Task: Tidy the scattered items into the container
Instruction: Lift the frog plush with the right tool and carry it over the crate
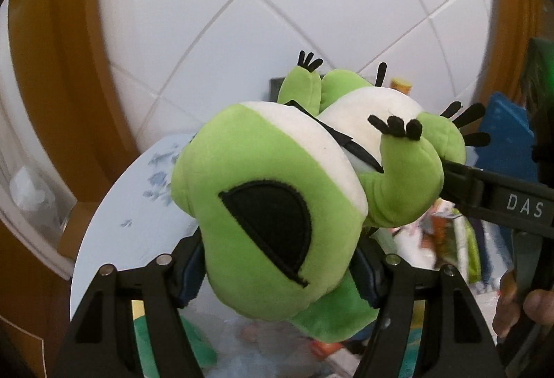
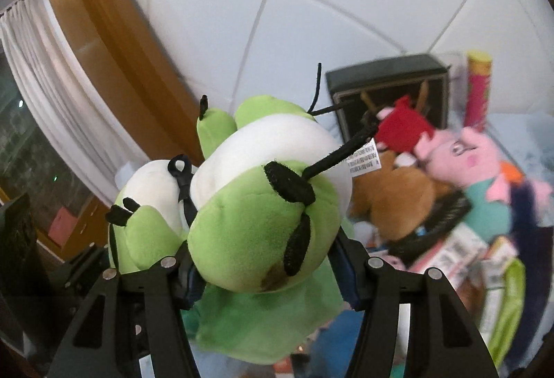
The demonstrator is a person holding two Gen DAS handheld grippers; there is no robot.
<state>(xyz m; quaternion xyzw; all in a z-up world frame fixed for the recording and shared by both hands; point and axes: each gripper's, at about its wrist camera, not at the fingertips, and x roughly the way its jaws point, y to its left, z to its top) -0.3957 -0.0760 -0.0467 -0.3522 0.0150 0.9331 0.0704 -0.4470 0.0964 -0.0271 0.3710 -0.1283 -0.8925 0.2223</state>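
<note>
Behind everything we saw white wall tiles (image 1: 294, 14) and a curved brown wooden frame (image 2: 104, 31), with a white curtain (image 2: 41, 73) at the left edge of the right wrist view.

Both grippers were tilted downward and shared one load. The left gripper (image 1: 277, 260) had its jaws partly spread and pressed on the head of a green plush frog (image 1: 270, 204), which filled the centre of its frame. The right gripper (image 2: 266, 267), jaws likewise partly spread, clamped the frog's other end at lower centre of its own frame.

Only the left wrist view showed the other tool's black arm entering from the right and a person's hand (image 1: 519, 305) at the lower right edge. Only the right wrist view showed the pile at right: a pink plush pig (image 2: 474, 152), a brown plush toy (image 2: 398, 191), a dark box (image 2: 387, 80) and a tall tube can (image 2: 479, 90).
</note>
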